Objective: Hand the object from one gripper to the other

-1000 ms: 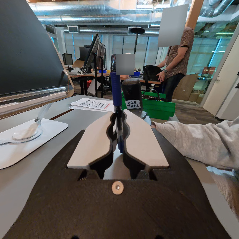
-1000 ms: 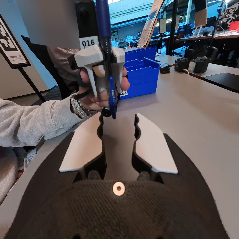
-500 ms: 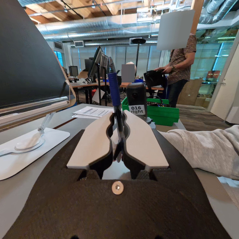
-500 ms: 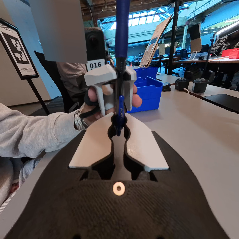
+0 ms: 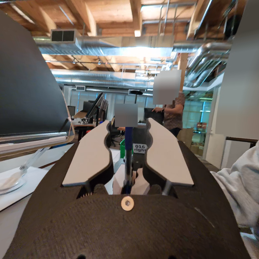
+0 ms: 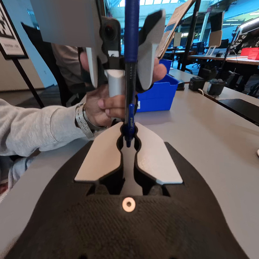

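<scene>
A blue pen (image 6: 131,35) stands upright between the two grippers. My right gripper (image 6: 129,126) is shut on the pen's lower clip end, just above the grey table (image 6: 196,140). My left gripper (image 5: 128,123) is open, its white fingers (image 5: 91,154) spread wide on either side of the pen (image 5: 128,140) without touching it. In the left wrist view the right gripper (image 5: 129,182) shows low between my fingers, clamped on the pen. In the right wrist view the left gripper (image 6: 120,65) shows open around the pen's upper part, held by a hand (image 6: 103,109).
A blue bin (image 6: 154,95) stands on the table behind the pen. Black devices (image 6: 196,84) sit at the far right. A dark tilted panel on a stand (image 5: 25,84) with a white base (image 5: 14,189) is at the left. A green bin (image 5: 122,145) and a person (image 5: 173,116) are farther back. Spacing between my two grippers at the tips: around 11 cm.
My right gripper came up and shut on the pen's lower end. My left gripper then opened and let go of the pen, and its view tilted upward.
</scene>
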A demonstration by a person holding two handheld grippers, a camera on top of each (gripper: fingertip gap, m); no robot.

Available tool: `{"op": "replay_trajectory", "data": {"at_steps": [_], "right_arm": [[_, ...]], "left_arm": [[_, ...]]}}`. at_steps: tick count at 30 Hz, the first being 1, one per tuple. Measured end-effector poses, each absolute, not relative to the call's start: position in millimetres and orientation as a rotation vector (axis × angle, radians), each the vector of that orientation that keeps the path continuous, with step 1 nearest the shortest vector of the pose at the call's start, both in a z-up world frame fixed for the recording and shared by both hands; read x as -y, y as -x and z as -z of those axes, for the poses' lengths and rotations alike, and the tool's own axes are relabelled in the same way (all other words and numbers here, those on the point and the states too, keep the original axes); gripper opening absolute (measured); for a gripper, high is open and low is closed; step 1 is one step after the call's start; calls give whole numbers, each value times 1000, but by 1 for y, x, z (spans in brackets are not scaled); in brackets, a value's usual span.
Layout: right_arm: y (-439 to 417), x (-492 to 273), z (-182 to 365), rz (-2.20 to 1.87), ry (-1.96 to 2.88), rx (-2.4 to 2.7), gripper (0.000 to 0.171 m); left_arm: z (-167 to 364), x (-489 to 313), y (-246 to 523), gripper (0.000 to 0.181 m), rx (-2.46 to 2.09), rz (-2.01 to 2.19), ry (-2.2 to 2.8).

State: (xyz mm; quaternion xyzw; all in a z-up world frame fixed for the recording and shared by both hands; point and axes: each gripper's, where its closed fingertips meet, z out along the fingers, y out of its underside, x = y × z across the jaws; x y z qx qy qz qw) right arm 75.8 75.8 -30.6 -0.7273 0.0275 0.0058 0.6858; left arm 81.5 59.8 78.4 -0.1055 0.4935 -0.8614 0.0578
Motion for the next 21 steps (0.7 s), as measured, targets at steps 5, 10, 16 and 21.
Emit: {"op": "replay_trajectory", "data": {"at_steps": [5,10,16,21], "right_arm": [[-69,-83,36,-5,1671,-24,11],[-70,-81,35,-8,1664,-26,10],[-68,-83,38,-13,1675,-18,11],[-72,-82,37,3,1666,-26,16]], "left_arm": [[-83,-65,-76,33,-1480,2641,275],[-77,-56,-76,26,-1553,2560,269],[-72,-50,-76,12,-1607,2496,261],[-71,-52,-81,12,-1606,2471,300]]}}
